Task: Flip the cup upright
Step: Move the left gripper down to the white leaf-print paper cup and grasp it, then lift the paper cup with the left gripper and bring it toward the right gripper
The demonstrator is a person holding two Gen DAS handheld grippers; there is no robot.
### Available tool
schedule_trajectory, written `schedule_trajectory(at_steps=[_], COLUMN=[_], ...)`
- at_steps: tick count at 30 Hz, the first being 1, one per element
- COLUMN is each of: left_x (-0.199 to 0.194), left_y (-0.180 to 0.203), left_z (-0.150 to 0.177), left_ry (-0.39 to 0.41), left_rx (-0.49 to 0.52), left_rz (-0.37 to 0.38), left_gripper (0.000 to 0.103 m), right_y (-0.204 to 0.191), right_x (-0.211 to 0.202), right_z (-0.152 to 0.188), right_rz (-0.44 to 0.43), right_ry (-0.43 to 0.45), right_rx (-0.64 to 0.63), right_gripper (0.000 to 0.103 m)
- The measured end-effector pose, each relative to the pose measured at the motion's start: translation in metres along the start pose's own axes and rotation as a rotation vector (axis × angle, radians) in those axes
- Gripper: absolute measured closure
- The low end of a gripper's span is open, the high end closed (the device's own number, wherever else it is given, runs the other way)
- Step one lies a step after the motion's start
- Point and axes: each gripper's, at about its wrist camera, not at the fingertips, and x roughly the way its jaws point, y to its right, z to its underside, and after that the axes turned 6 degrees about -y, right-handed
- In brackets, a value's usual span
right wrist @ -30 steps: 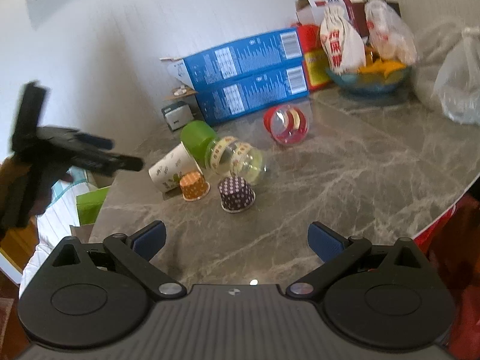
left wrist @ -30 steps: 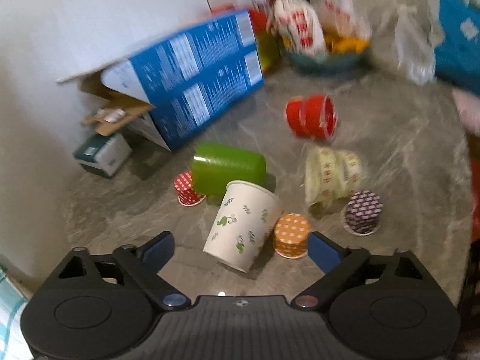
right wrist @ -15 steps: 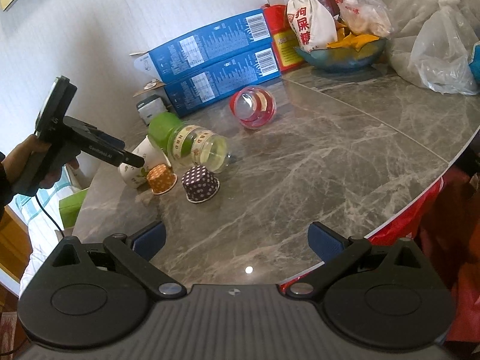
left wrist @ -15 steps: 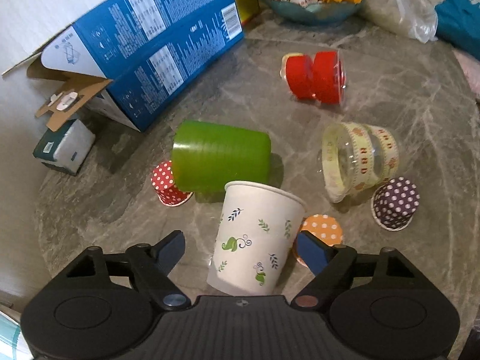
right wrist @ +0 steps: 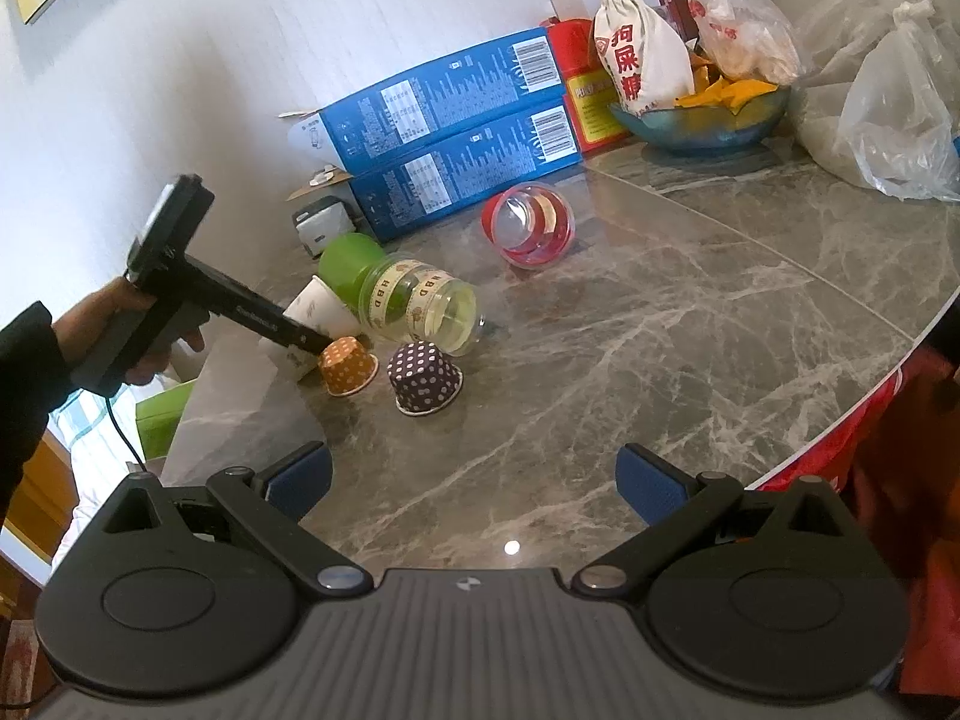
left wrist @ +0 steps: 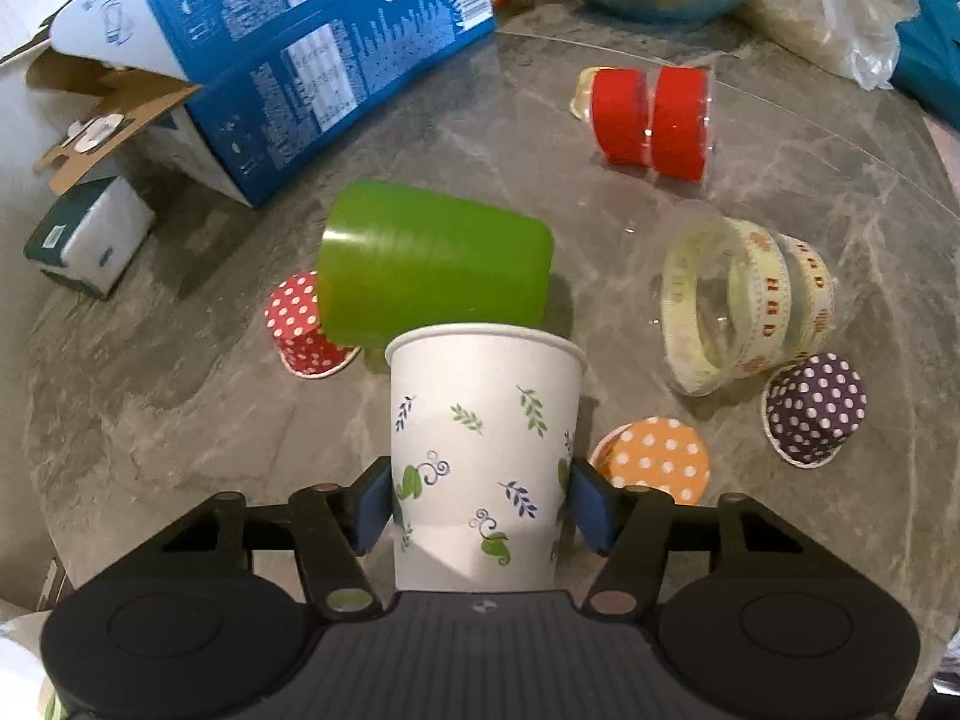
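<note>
A white paper cup with a leaf print (left wrist: 483,450) lies on its side on the grey marble table (left wrist: 180,420), its rim toward the green cup. My left gripper (left wrist: 480,504) is shut on the paper cup, with a blue pad on each side of its lower body. The right wrist view shows that cup (right wrist: 312,318) under the left gripper (right wrist: 300,339), held in a person's hand. My right gripper (right wrist: 474,480) is open and empty, above the table's near part, well away from the cups.
A green cup (left wrist: 432,270), a red-banded clear cup (left wrist: 651,114) and a cream-banded clear cup (left wrist: 744,306) lie on their sides. Red (left wrist: 300,324), orange (left wrist: 654,462) and purple (left wrist: 816,408) dotted paper cups stand upside down. Blue boxes (left wrist: 288,60), a bowl (right wrist: 702,120) and bags (right wrist: 888,102) are behind.
My left gripper has moved forward and down over the paper cup and its jaws have shut on it. My right gripper has stayed open with little movement.
</note>
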Motion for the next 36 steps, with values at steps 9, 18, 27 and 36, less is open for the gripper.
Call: schedule_trajectory(at_steps=[9,18,27,36], left_x=[-0.044,-0.083,-0.063,-0.048], left_y=[-0.009,0.066,0.119,0.127], left_z=[0.031,0.104,0.114,0.104], left_ry=[0.077,0.134,0.094,0.054], left_rx=[-0.175,-0.471,-0.660,-0.708], left_rz=[0.000,0.169,0.217,0.233], left_gripper=[0.040,0.040,0.040,0.040], right_y=[-0.002,-0.001,0.006,0.008], right_x=[-0.005,0.000,-0.017,-0.021], right_z=[0.002,0.012,0.027,0.033], right_rz=[-0.030,-0.054,-0.045,-0.037], right_ry=[0.022,-0.015,-0.012,-0.022], right_rx=[0.019,0.047,0.059,0.067], right_gripper=[0.001,0.001,0.001,0.001])
